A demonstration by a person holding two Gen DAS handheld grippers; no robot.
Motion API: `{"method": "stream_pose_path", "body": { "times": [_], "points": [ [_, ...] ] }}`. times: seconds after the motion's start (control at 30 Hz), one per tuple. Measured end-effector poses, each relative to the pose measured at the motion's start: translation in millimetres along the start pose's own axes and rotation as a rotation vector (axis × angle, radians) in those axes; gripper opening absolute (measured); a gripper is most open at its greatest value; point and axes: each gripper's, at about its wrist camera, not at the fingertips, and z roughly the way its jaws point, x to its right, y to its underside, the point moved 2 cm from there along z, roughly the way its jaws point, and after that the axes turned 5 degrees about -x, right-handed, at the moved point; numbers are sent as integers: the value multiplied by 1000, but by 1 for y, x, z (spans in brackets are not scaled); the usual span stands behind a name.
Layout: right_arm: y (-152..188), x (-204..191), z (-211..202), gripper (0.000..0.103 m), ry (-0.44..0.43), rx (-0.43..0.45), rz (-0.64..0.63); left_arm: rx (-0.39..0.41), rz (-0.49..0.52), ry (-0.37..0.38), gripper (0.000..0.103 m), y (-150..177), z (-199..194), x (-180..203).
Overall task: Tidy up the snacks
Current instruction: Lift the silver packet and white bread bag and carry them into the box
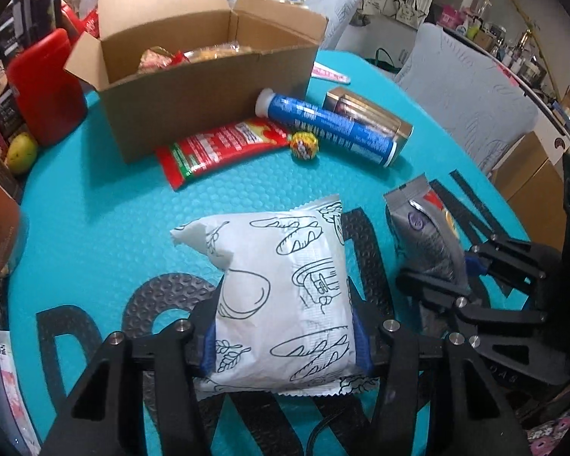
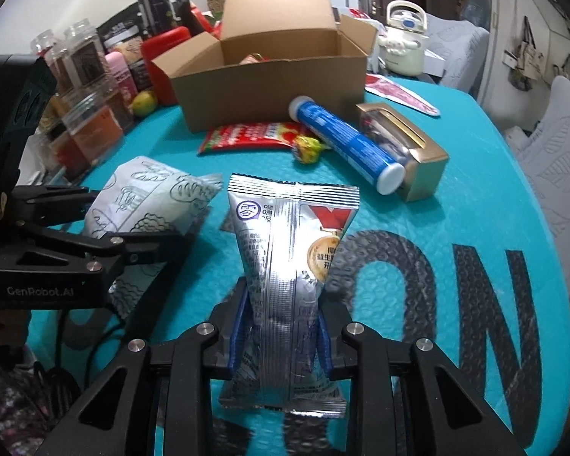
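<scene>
1. Surface: round table with a teal mat [image 1: 106,235], embossed bubble texture, big black letters printed on it. Cluttered room behind: grey quilted chair backs [image 1: 471,87], shelves with bottles and bags.
2. Cardboard box [image 1: 205,87] sits toward the far edge of the table, flaps up, wrapped snacks inside. Matte brown corrugate.
3. Just in front of the box: flat red sachet [image 1: 224,148], glossy; small round wrapped candy [image 1: 302,146] touching its end; blue cylindrical tube [image 1: 330,129] with white caps lying on its side; gold window carton [image 1: 372,117] right behind the tube, touching it.
4. Far left edge of the table: red plastic container [image 1: 47,87], clear jars, a yellow-green fruit [image 1: 21,152].
5. Left gripper [image 1: 285,345]: jaws clamped on a white bread packet [image 1: 285,288], puffy pillow pack, black line drawings of loaves, crimped ends. Near edge of the table, over the black lettering.
6. Right gripper [image 2: 281,338]: jaws narrow, pinching a silver foil packet [image 2: 288,266] at its lower half; packet stands upright, crinkled metallic film, red and gold print. Near edge too, just beside the white bread packet.
</scene>
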Motion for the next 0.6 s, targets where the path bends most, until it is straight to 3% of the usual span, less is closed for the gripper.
{"method": "stream_pose_path", "body": {
  "times": [0.6],
  "points": [
    [-37,-29,-45,27,-66,159,-86,207,7,-10,53,-24,-69,-3]
  ]
}}
